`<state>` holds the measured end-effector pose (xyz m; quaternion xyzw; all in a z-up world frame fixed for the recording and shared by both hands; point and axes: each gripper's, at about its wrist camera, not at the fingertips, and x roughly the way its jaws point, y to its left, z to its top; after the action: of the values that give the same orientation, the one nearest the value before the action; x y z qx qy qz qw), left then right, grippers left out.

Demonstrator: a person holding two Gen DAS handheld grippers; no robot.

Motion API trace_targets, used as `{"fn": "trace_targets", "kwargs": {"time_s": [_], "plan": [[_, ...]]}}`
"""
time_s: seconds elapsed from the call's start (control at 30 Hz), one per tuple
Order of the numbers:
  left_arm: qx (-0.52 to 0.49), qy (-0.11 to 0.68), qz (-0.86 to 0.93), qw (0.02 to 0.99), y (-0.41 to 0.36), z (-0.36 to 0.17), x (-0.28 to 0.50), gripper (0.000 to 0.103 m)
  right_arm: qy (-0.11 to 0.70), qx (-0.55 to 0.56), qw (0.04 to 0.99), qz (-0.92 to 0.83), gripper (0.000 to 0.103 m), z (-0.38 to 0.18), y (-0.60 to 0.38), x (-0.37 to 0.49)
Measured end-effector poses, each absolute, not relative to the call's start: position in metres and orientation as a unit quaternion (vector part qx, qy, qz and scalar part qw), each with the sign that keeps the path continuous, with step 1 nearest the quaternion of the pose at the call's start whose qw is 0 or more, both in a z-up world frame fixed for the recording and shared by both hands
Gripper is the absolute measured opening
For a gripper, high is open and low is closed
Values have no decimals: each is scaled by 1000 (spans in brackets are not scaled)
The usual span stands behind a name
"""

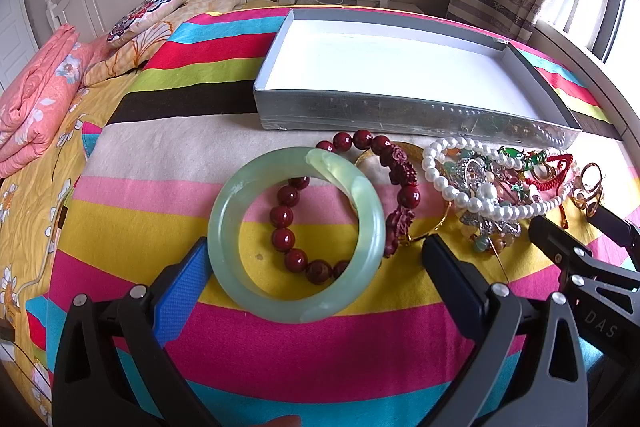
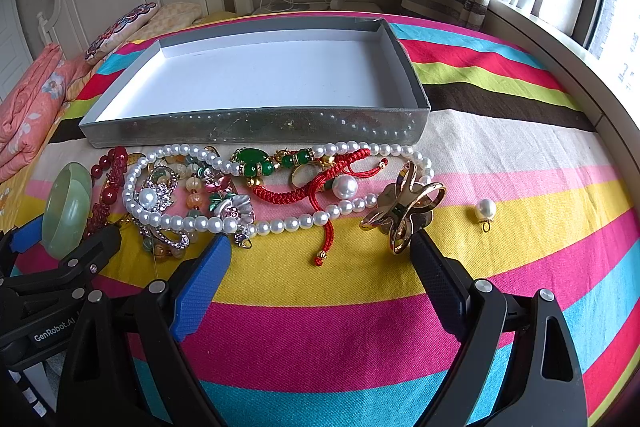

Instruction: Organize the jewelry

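Left wrist: tongs (image 1: 316,251) splayed round jade bangle (image 1: 294,233), w/ slack.

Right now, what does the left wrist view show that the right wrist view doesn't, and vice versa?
Left only: the full ring of the jade bangle lying over the red bead bracelet, between the left gripper's open jaws. Right only: a loose pearl pendant off to the side, and the gold clip whole. Both: the empty tray, the pearl necklace.
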<state>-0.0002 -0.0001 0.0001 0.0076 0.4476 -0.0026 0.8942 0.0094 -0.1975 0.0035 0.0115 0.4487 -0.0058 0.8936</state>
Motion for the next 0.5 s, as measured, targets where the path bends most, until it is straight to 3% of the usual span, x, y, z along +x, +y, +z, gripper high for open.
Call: {"fn": "trace_targets", "kwargs": {"time_s": [0.5], "plan": [[6, 448, 0, 894, -3, 1, 3, 101, 449, 12, 894, -6, 87, 4, -197, 9]]}}
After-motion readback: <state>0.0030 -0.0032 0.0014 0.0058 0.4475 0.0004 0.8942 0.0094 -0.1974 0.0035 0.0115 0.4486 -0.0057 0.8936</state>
